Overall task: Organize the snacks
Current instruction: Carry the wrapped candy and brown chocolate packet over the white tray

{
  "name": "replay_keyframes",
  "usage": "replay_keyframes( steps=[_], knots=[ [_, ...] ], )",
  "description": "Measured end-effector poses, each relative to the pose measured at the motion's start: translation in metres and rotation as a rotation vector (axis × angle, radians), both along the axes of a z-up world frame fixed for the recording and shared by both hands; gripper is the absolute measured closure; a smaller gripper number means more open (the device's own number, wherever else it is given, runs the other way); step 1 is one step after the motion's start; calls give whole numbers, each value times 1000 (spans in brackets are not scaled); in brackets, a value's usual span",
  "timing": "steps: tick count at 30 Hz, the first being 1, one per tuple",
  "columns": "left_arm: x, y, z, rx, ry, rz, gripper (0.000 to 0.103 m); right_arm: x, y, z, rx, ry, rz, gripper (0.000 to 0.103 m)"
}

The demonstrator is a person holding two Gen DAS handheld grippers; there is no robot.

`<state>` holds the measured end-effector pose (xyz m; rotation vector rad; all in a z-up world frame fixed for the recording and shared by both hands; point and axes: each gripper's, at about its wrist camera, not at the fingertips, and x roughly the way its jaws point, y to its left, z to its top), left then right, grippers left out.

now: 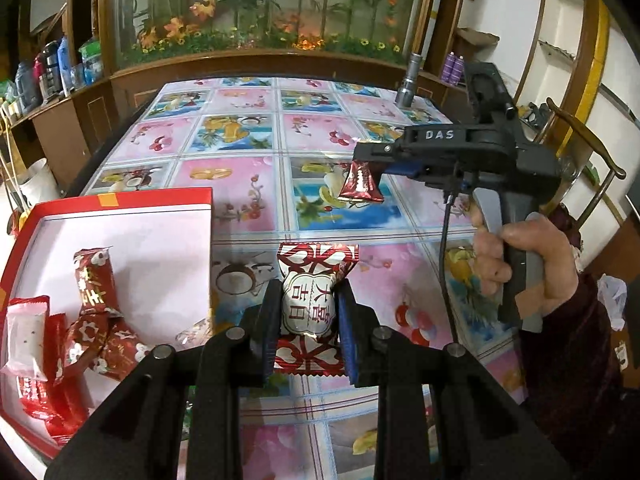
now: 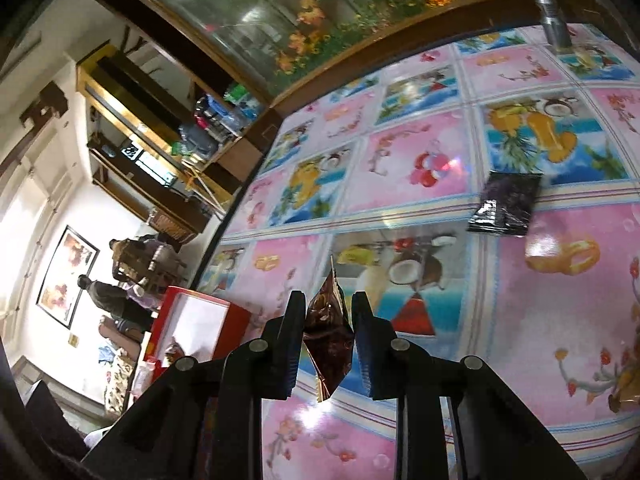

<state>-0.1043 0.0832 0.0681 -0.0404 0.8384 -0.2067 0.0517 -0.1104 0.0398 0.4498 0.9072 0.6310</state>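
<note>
Already both tongs were loaded: the left gripper (image 1: 306, 322) clamped a white-and-red candy (image 1: 308, 312), the right gripper (image 2: 329, 334) pinched a dark red sweet (image 2: 330, 328). At nine o'clock the red box (image 1: 120, 200) held several packets (image 1: 96, 320). One black packet (image 2: 506, 208) lay on the table (image 2: 560, 320), unsorted, at two o'clock.

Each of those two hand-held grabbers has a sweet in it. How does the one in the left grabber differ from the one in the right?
The left gripper holds a plump red-and-white candy printed with large characters, pinched across its middle. The right gripper holds a smaller, shiny dark-red candy by its top edge, so it hangs below the jaws. The red-and-white candy sits close to the red box; the dark-red one is farther from it. Both are foil-wrapped and lifted off the table.
</note>
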Motion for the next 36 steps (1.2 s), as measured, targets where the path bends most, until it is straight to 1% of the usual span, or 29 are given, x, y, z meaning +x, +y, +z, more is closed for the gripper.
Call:
replay_keyframes(
  steps=[3, 5, 10, 16, 18, 21, 23, 25, 30, 32, 36],
  knots=[
    [-2, 6, 0, 6, -1, 16, 80, -3, 2, 5, 23, -21, 15, 79],
    [-4, 10, 1, 23, -12, 32, 80, -5, 4, 7, 35, -31, 26, 79],
    [-11, 30, 3, 27, -27, 86, 80, -11, 15, 9, 20, -51, 60, 79],
    [-20, 66, 8, 28, -50, 171, 80, -16, 24, 8, 2, -71, 77, 79],
    [-22, 78, 9, 24, -56, 197, 79, -17, 25, 7, 20, -72, 84, 79],
    [-26, 91, 11, 25, -69, 224, 79, -20, 30, 6, 78, -60, 102, 79],
    [-27, 100, 11, 22, -75, 241, 79, -25, 38, 9, 94, -70, 120, 79],
    [-28, 108, 11, 25, -82, 256, 79, -31, 49, 11, 152, -66, 163, 79],
    [-29, 124, 6, 23, -78, 290, 79, -46, 88, 14, 231, -66, 251, 79],
    [-29, 129, 4, 33, -77, 304, 79, -52, 111, 13, 232, -58, 296, 79],
    [-28, 136, -2, 45, -70, 324, 79, -67, 154, 5, 188, -36, 383, 79]
  ],
)
